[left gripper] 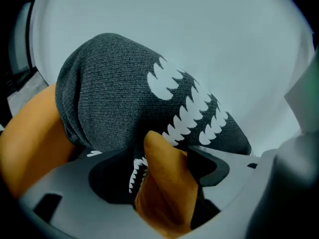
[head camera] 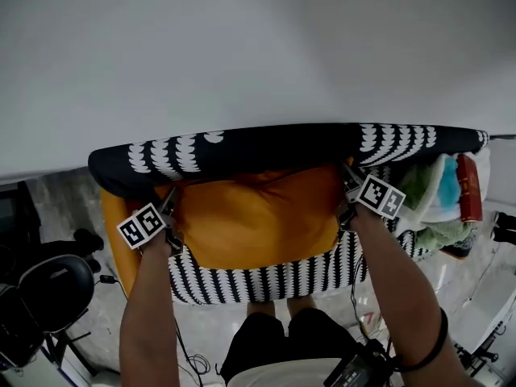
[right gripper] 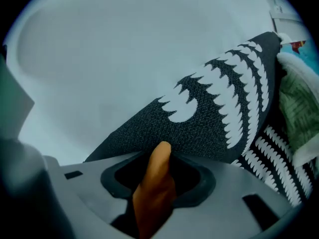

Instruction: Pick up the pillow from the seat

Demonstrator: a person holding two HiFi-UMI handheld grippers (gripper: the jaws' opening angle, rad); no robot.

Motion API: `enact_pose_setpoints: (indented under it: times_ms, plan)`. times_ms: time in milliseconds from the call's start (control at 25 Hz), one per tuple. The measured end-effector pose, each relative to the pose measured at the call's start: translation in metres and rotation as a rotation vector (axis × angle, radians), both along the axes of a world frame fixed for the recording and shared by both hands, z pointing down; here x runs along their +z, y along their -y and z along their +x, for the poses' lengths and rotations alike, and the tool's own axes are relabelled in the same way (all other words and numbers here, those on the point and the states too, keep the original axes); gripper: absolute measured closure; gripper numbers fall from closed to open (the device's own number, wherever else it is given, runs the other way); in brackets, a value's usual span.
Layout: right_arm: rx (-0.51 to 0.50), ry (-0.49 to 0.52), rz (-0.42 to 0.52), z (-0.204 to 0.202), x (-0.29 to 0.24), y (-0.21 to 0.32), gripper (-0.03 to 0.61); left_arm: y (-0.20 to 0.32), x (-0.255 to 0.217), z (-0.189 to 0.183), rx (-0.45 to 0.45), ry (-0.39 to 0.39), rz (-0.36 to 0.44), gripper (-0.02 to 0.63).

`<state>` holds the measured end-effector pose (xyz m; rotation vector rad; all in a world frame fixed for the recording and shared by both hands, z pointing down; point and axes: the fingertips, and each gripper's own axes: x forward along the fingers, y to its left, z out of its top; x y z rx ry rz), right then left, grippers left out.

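An orange pillow (head camera: 256, 218) lies on a seat draped in a black cover with white scallop marks (head camera: 266, 279), leaning against the backrest (head camera: 242, 147). My left gripper (head camera: 170, 205) is at the pillow's upper left corner and my right gripper (head camera: 347, 181) at its upper right corner. In the left gripper view a thick fold of orange pillow (left gripper: 167, 188) is pinched in the left gripper (left gripper: 167, 156). The right gripper view shows a thin orange pillow (right gripper: 155, 193) fold clamped in the right gripper (right gripper: 158, 156). The patterned backrest (right gripper: 219, 113) rises just beyond both.
A white wall (head camera: 242, 47) stands close behind the seat. Folded towels and cloths (head camera: 439, 196) with a red item (head camera: 469, 188) are piled at the seat's right end. A black round chair (head camera: 48, 293) stands at lower left. The person's legs (head camera: 290, 333) are below the seat's front edge.
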<state>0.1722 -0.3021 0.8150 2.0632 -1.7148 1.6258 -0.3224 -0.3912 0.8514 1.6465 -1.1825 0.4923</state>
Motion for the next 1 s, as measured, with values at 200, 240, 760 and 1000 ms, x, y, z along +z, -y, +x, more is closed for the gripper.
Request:
enact_pose_setpoints:
  times_ms: [200,240,760,1000]
  plan:
    - [-0.058,0.000,-0.032,0.000,0.003,-0.003,0.471,0.003,0.002,0.021,0.089,-0.008,-0.022,0.423]
    - [-0.068,-0.001,-0.034,-0.002,0.003,-0.003,0.482,0.003,0.001,0.023,0.103,0.006,-0.018,0.449]
    - [-0.145,-0.069,0.083,-0.016,-0.037,-0.040,0.520,-0.043,-0.046,0.020,0.170,-0.005,0.144,0.540]
    - [-0.123,-0.079,0.143,-0.022,-0.063,-0.083,0.523,-0.086,-0.082,0.013,0.120,-0.022,0.207,0.545]
